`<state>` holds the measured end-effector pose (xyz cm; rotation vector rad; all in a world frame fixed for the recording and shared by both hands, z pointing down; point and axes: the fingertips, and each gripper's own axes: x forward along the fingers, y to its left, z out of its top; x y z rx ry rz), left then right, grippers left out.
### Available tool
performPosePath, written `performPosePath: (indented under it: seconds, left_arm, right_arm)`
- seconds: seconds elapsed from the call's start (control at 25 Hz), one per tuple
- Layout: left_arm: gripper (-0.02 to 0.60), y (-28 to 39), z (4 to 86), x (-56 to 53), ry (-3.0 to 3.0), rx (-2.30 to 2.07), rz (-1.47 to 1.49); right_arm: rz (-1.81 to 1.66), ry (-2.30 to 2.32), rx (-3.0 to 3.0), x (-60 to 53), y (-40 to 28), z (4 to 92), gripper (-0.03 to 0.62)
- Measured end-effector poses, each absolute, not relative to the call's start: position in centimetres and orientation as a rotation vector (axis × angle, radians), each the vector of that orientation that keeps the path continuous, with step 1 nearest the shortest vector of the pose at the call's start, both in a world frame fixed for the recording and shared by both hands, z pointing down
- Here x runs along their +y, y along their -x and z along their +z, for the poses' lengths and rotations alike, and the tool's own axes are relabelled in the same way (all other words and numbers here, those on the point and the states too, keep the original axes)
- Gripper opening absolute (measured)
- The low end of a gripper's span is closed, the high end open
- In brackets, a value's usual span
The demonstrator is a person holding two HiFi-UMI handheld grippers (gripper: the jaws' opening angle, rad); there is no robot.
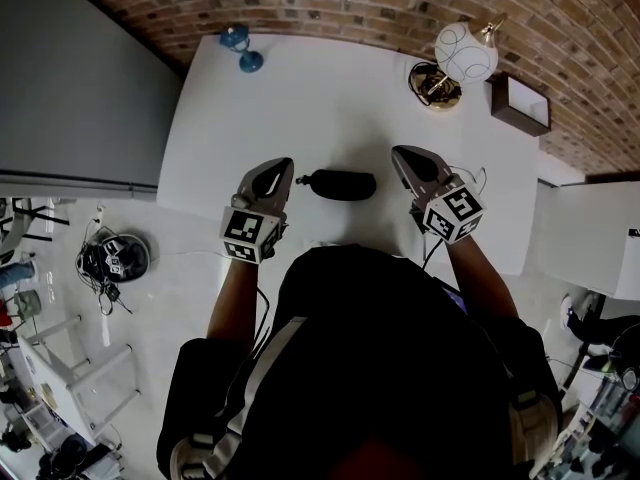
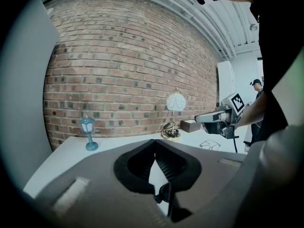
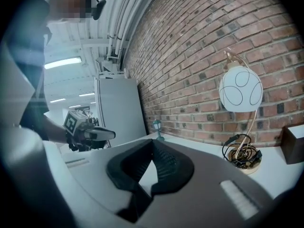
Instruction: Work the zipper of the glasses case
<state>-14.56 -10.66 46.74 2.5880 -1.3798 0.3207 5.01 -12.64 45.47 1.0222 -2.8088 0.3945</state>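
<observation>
A black zippered glasses case (image 1: 338, 184) lies on the white table (image 1: 330, 98), its zipper pull (image 1: 303, 179) at its left end. My left gripper (image 1: 282, 168) hovers just left of the case, shut and empty, a small gap away from the pull. To the right of the case my right gripper (image 1: 402, 156) is also shut with nothing in it. The left gripper view shows its own jaws (image 2: 154, 142) closed and the right gripper (image 2: 216, 119) across the table. In the right gripper view the closed jaws (image 3: 153, 142) face the left gripper (image 3: 90, 134).
A small blue lantern (image 1: 243, 50) stands at the table's back left. A globe lamp (image 1: 465, 53) with a coiled cord and a brown box (image 1: 520, 104) stand at the back right. Thin wire glasses (image 1: 474, 179) lie right of the right gripper. A grey cabinet (image 1: 70, 88) flanks the table's left.
</observation>
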Motion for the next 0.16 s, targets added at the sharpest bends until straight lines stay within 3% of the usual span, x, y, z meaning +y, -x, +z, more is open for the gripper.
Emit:
performPosePath:
  seconds: [0.16]
  left_arm:
    - [0.008,14.66,47.02,-10.74,-2.580,-1.377,0.320]
  right_arm:
    - [0.404,-1.022,-2.807,-12.85,-4.97,45.53,0.003]
